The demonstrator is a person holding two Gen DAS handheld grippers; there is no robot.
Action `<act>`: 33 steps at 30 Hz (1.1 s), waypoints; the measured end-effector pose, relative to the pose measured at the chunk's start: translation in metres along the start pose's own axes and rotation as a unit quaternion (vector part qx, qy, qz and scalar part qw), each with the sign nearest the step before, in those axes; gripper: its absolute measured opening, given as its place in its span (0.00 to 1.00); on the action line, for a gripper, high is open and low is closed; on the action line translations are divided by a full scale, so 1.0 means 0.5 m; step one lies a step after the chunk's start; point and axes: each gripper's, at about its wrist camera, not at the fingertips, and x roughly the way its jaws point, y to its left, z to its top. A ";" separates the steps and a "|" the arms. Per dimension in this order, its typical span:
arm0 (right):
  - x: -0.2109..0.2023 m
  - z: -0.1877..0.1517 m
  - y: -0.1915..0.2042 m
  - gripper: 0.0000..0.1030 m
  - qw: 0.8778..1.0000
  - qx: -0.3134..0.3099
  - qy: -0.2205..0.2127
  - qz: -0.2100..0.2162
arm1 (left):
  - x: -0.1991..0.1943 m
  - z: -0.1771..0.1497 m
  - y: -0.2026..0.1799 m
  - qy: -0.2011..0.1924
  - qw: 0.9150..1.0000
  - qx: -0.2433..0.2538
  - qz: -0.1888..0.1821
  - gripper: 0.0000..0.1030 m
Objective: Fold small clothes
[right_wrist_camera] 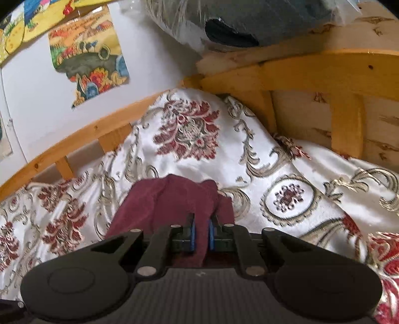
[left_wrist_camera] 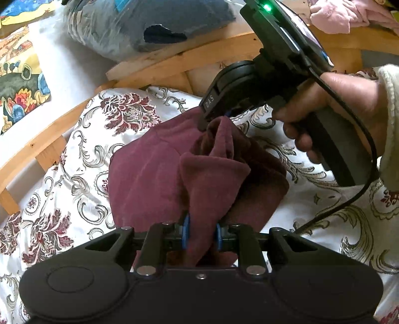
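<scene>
A maroon garment lies bunched on the floral bedspread. My left gripper is shut on its near edge, cloth pinched between the blue pads. My right gripper, seen from the left wrist view held by a hand, is shut on the far part of the garment and lifts a fold. In the right wrist view the right gripper has the maroon garment clamped between its blue pads, with the rest draped ahead on the bedspread.
A wooden bed frame curves round the far side. A plastic-wrapped blue bundle sits on it. Pink clothes lie at the top right. Colourful pictures hang on the white wall. A black cable trails from the right gripper.
</scene>
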 end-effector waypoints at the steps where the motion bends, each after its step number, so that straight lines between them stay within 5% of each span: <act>1: 0.000 -0.001 0.001 0.12 1.000 -0.003 0.002 -0.002 | 0.000 -0.003 -0.002 0.001 1.000 0.003 0.000 0.23; 6: -0.006 -0.007 0.003 0.12 0.999 -0.004 -0.041 0.004 | 0.008 -0.006 -0.006 0.000 1.000 0.013 0.000 0.27; 9: -0.015 -0.001 0.003 0.11 0.996 -0.020 -0.089 -0.008 | 0.003 -0.009 -0.006 -0.007 1.000 -0.002 -0.016 0.42; 14: -0.014 0.003 -0.020 0.12 0.998 0.009 -0.062 0.014 | -0.012 -0.016 -0.001 -0.018 0.999 -0.017 -0.043 0.62; 21: -0.010 -0.005 -0.004 0.43 0.999 0.007 -0.046 0.024 | -0.044 -0.013 0.085 -0.035 0.990 -0.128 -0.051 0.88; 23: -0.002 -0.012 -0.003 0.39 0.999 0.005 -0.032 0.015 | -0.046 -0.009 0.120 -0.039 0.986 -0.158 -0.035 0.92; 25: 0.005 -0.023 0.003 0.19 1.000 -0.012 -0.022 -0.011 | -0.033 -0.004 0.156 -0.032 0.983 -0.183 -0.010 0.92; 33: 0.015 -0.059 0.048 0.15 0.993 -0.072 -0.034 -0.085 | 0.089 0.010 0.340 0.007 0.949 -0.299 0.097 0.88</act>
